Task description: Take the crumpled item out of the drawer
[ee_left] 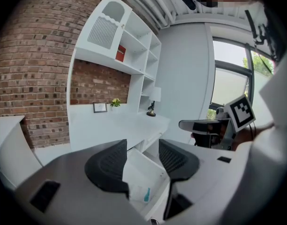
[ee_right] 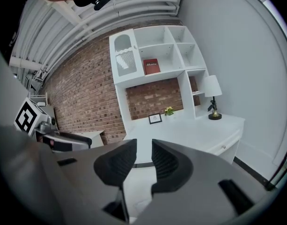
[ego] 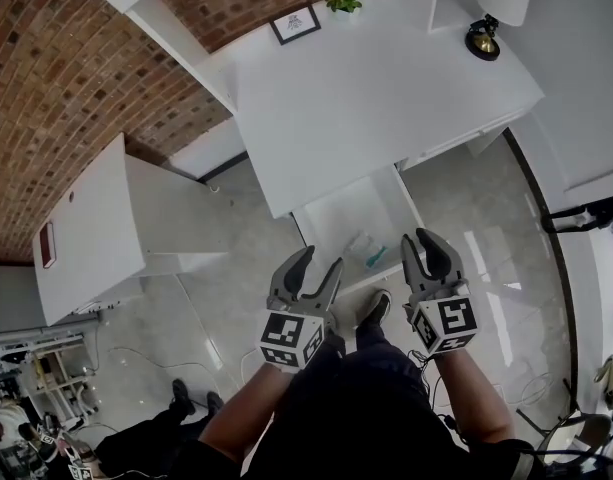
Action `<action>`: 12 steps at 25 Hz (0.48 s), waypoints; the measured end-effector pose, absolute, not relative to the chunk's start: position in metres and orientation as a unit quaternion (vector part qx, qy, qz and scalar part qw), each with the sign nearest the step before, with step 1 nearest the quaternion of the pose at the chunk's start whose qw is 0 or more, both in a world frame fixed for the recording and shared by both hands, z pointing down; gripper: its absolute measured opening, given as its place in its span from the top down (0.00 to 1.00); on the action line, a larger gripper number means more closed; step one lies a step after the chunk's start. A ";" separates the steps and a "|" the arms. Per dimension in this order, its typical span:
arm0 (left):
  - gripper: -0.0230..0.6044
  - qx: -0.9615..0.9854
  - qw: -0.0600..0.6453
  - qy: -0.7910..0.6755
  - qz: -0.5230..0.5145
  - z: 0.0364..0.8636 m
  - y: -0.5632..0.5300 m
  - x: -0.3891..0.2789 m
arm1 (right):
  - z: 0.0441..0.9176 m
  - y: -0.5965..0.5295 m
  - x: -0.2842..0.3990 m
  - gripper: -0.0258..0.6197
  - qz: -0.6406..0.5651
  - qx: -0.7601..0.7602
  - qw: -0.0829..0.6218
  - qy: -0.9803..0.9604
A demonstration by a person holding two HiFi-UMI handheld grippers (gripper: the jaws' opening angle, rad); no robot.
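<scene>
Crumpled item [ego: 365, 252] in open drawer [ego: 344, 213], between and just beyond left tool [ego: 321, 260] and right tool [ego: 418, 238], both spread, holding nothing.

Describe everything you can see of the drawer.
The drawer is white, shallow and rectangular, smooth like painted wood. It stands pulled out from under the desk, open at the top. Its floor is mostly bare; a crumpled item, pale with a teal part, lies in it near the front.
</scene>
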State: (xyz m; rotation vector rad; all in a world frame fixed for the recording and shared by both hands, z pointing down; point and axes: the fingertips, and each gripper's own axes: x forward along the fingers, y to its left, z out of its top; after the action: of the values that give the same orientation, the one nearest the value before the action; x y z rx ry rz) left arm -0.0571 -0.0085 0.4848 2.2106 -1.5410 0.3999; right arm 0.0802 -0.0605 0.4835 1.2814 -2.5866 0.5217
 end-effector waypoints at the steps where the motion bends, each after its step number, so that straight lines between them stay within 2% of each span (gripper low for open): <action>1: 0.63 0.795 0.215 -0.548 0.148 0.492 -0.010 -0.059 | 0.485 -0.062 0.080 0.81 0.179 0.437 0.106 -0.875; 12: 0.64 0.827 0.289 -0.427 0.224 0.612 -0.043 -0.063 | 0.520 -0.079 0.104 0.84 0.199 0.551 0.133 -0.799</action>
State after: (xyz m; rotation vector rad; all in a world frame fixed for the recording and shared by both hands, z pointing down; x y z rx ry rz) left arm -0.0625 -0.0431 0.6115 2.2060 -1.1405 0.5988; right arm 0.1035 -0.0791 0.5204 1.5992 -2.3175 0.5770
